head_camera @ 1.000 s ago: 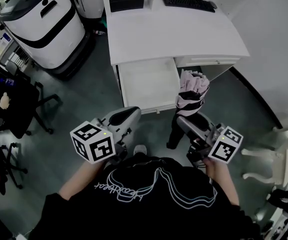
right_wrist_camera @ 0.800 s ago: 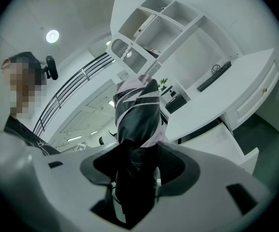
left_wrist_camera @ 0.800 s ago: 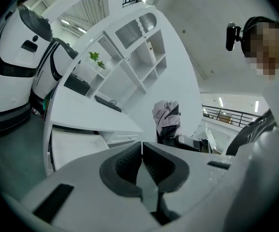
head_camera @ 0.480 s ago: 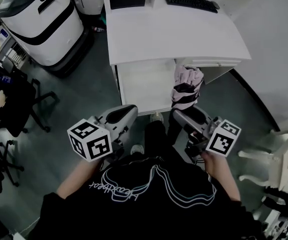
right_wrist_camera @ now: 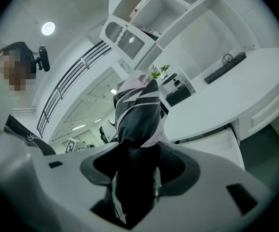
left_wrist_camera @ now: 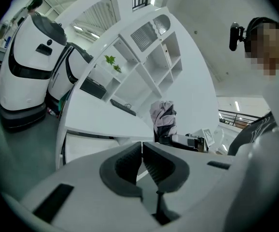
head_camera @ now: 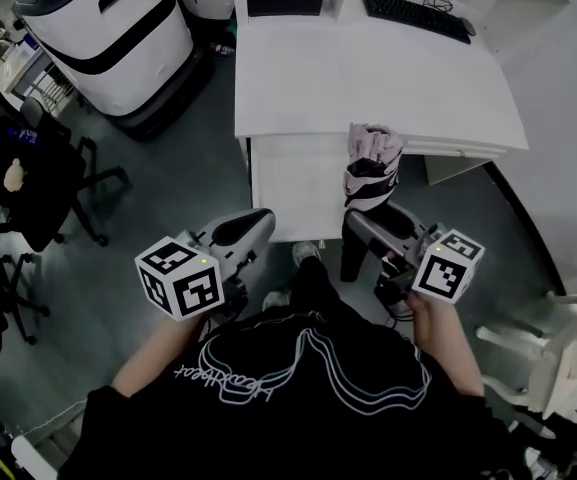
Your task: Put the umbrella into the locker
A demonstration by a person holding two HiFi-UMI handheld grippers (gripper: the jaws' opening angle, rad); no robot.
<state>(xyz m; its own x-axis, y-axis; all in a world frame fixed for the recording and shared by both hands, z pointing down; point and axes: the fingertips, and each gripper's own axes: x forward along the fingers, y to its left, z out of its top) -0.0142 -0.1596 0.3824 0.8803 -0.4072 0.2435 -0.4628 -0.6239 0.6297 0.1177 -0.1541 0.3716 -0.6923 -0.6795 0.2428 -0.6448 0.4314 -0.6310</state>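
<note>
Since a second ago the right gripper (head_camera: 366, 226) and the folded pink, black and white fabric umbrella (head_camera: 372, 166) have gone forward, so the umbrella's ruffled top now overlaps the edge of the broad white desk (head_camera: 368, 68) in the head view instead of standing short of it. This gripper's jaws pinch the dark lower part of the umbrella. Its long axis stands roughly upright, canopy end up and leaning slightly toward the desk. The left gripper (left_wrist_camera: 142, 151) hangs to the left, apart from the umbrella, its jaws pressed together on nothing, so the right hand alone can do the placing. What the move turns on lies ahead and lower: a flat white cabinet front (head_camera: 293, 183) under the desk, just left of the umbrella. Whether that is the locker, and whether any door stands open, I cannot tell, since the desk top and the umbrella cover the space behind. The umbrella's handle end below the jaws is too dark to make out
</note>
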